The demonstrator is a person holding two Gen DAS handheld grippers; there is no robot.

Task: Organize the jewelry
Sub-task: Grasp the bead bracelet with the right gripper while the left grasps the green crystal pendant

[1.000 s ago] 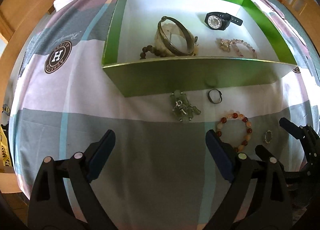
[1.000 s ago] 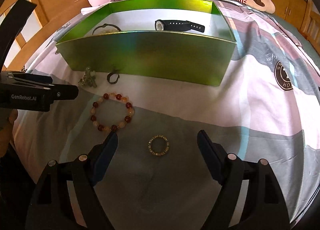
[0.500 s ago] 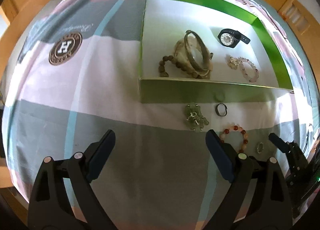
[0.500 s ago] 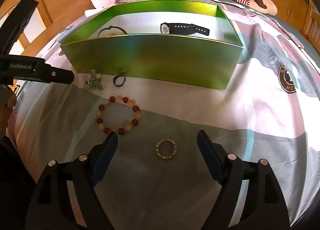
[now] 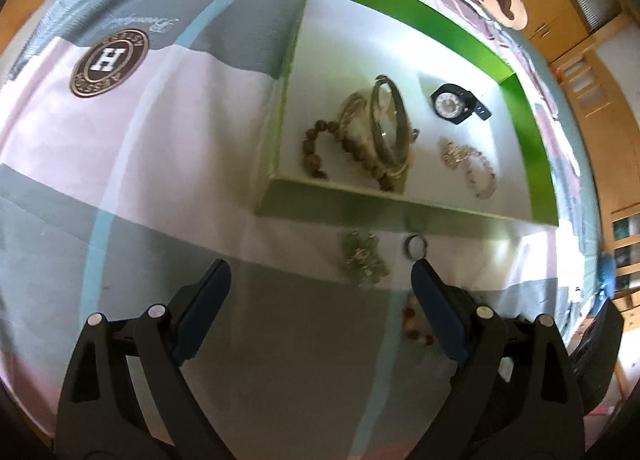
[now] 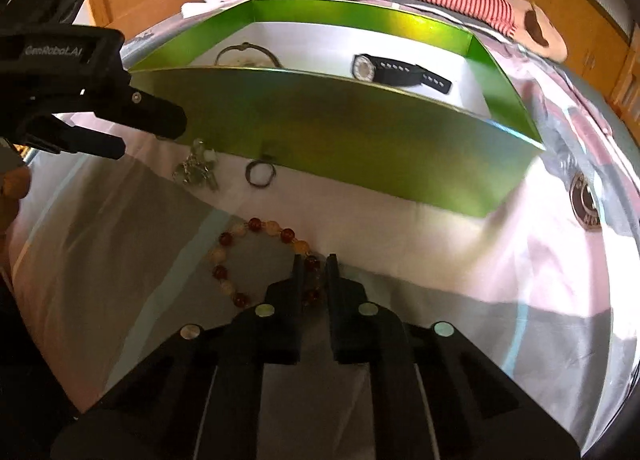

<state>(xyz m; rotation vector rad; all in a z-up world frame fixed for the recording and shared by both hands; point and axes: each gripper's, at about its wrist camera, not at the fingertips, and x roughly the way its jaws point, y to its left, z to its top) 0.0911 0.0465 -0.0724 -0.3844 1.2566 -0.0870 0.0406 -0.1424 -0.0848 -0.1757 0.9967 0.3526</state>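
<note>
A: What do we see from our left wrist camera?

B: Our left gripper (image 5: 320, 280) hangs over the bed sheet (image 5: 140, 147) with its two fingers wide apart, holding nothing. The green box (image 5: 440, 25) lies ahead. Inside it we see a black watch (image 5: 456, 104), a metal bangle (image 5: 386, 119), brown beads (image 5: 316, 147) and a pale pink bracelet (image 5: 478, 175). Just outside the near wall sit a little green charm bunch (image 5: 362, 258) and a small dark ring (image 5: 416, 247).

A: And from our right wrist camera?

B: Our right gripper (image 6: 314, 266) is down on the sheet, its fingers almost together. They pinch the red and yellow bead bracelet (image 6: 248, 244) at its right side. The bracelet lies flat on the sheet, near the box's front wall. The charm bunch (image 6: 196, 171) and the ring (image 6: 260, 175) lie further up, next to the box (image 6: 340, 139). Our left gripper (image 6: 120, 119) shows on the left.
</note>
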